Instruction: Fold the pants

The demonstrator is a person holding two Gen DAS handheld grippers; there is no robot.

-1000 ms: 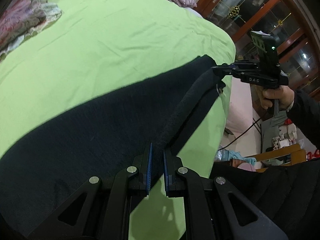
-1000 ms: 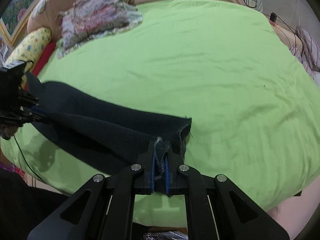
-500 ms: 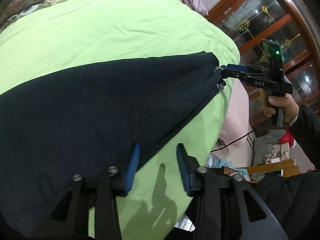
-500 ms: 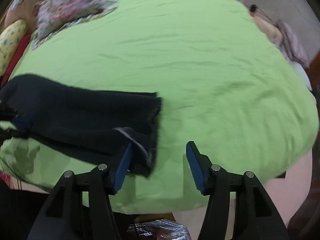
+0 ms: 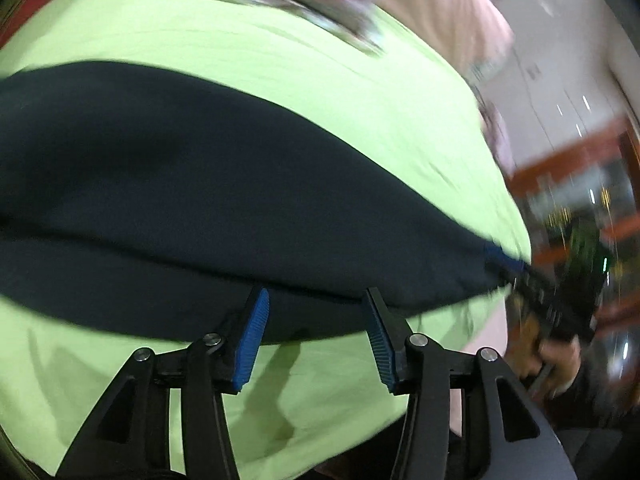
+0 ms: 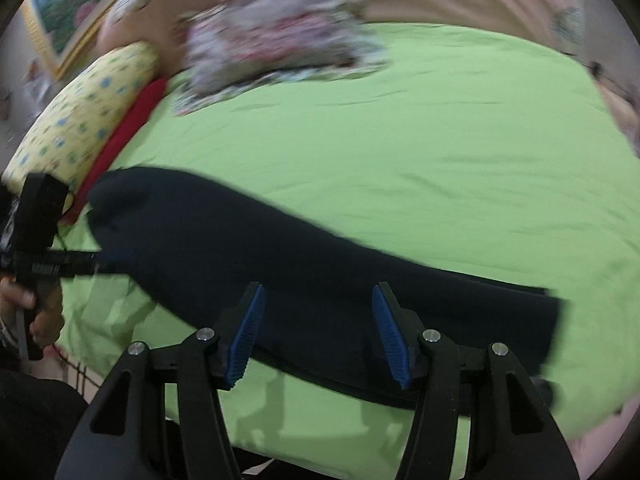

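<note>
Green bedsheet point(image 6: 400, 140) covers the bed and carries the work. Pants point(image 6: 300, 272), dark, lie flat in a long band along the sheet's near edge. Fabric appears soft, limp and light; best taken at hem or waistband corners. Left gripper point(image 5: 316, 328) fingers stand apart, empty, at the pants' near edge. Right gripper point(image 6: 318, 332) fingers likewise apart over the pants. Floral cloth point(image 6: 280, 44) and spotted pillow point(image 6: 80, 108) lie beyond the pants.
</note>
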